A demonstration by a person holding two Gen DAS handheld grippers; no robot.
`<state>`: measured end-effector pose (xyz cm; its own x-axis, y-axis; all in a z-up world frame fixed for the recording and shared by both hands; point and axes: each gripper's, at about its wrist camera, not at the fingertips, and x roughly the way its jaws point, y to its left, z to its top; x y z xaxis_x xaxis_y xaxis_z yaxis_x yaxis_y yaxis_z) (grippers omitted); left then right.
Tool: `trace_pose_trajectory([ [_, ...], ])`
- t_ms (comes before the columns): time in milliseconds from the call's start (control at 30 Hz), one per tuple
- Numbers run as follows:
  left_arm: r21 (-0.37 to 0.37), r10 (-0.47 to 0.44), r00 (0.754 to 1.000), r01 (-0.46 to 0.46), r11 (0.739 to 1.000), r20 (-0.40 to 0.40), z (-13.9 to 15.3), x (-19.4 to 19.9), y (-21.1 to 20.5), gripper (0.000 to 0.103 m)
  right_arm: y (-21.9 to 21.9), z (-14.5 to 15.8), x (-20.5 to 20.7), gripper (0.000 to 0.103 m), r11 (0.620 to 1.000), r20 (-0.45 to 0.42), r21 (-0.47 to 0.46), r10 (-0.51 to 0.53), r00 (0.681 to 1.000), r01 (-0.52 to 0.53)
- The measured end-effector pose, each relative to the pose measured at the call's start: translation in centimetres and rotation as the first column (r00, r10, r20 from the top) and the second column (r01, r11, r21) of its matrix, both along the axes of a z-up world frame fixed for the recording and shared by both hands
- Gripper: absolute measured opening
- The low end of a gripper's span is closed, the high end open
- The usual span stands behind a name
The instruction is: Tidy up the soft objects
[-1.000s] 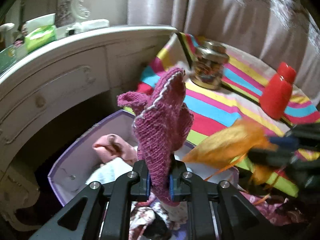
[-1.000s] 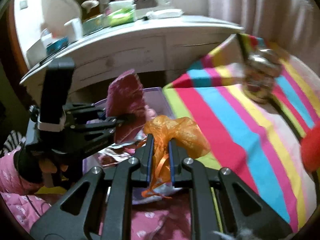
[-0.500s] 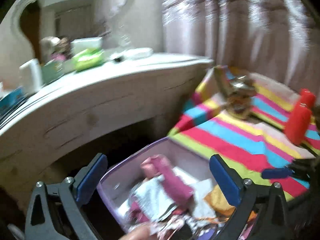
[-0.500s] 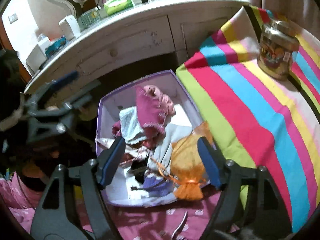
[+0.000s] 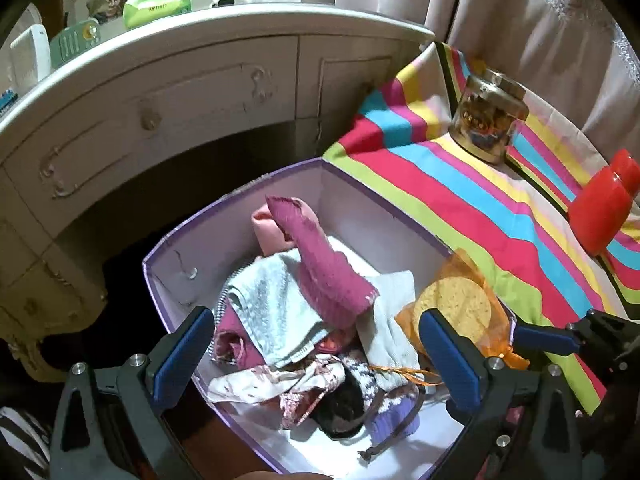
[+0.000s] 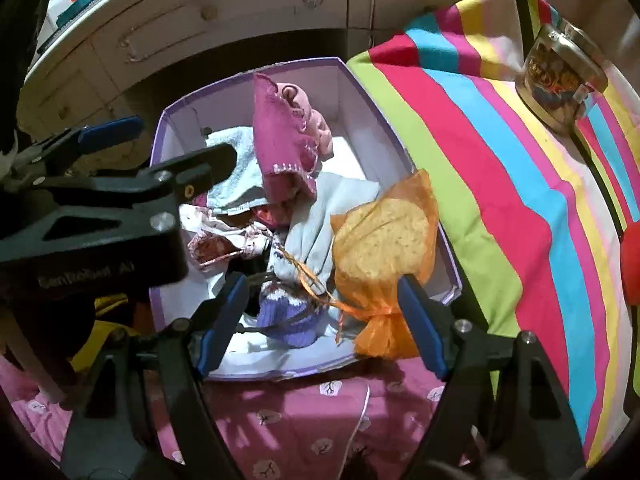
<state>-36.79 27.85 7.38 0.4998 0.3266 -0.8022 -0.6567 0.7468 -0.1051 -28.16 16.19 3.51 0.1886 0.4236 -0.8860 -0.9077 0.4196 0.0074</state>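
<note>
**Both tongs spread wide above a full purple box**

A pale dresser (image 5: 192, 92) with curled drawer handles curves round behind the box, its top crowded with a green tissue pack (image 5: 157, 4) and other small items too blurred to name. To the right lies a striped cloth (image 5: 472, 200) in red, blue, yellow and green, with a gold-lidded glass jar (image 5: 490, 114) standing on it and a red bottle (image 5: 600, 212) further along. Curtains (image 5: 540, 20) hang behind. A pink flowered blanket (image 6: 304, 412) sits just in front of the box.

From the right wrist view, the left gripper (image 6: 136, 144) reaches across the left side of the box and hides part of its wall and some of the cloth below.

The purple box (image 5: 168, 248) stands open between dresser and striped cloth, heaped with soft things. A magenta knitted piece (image 5: 324, 268) lies on top of the pile, draped over a pale blue towel (image 5: 272, 308); a light pink garment (image 5: 266, 228) is tucked behind it against the far wall. An orange mesh pouch (image 6: 384, 256) holding a round yellow sponge leans on the box's right rim, its tied neck hanging over the near corner. A purple-and-white knit (image 6: 288, 316) lies low at the front.

The left gripper (image 5: 316, 352) hovers over the box with fingers wide apart, holding nothing. The right gripper (image 6: 320, 320) is likewise spread wide, its fingers to either side of the pouch's tied end and not gripping it.
</note>
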Motion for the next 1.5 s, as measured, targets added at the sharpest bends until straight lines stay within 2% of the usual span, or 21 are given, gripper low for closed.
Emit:
trace_pose_trajectory([
  [600, -0.051, -0.001, 0.999, -0.001, 0.999, -0.035, -1.3, 0.3, 0.4, 0.103, -0.2, -0.7, 0.7, 0.079, 0.998, -0.026, 0.006, -0.06, 0.998, 0.06],
  [1500, -0.056, -0.024, 0.998, 0.021, 0.998, -0.053, -2.0, 0.7, 0.3, 0.103, -0.3, -1.3, 0.9, 0.079, 0.996, -0.066, -0.005, -0.089, 0.994, 0.089],
])
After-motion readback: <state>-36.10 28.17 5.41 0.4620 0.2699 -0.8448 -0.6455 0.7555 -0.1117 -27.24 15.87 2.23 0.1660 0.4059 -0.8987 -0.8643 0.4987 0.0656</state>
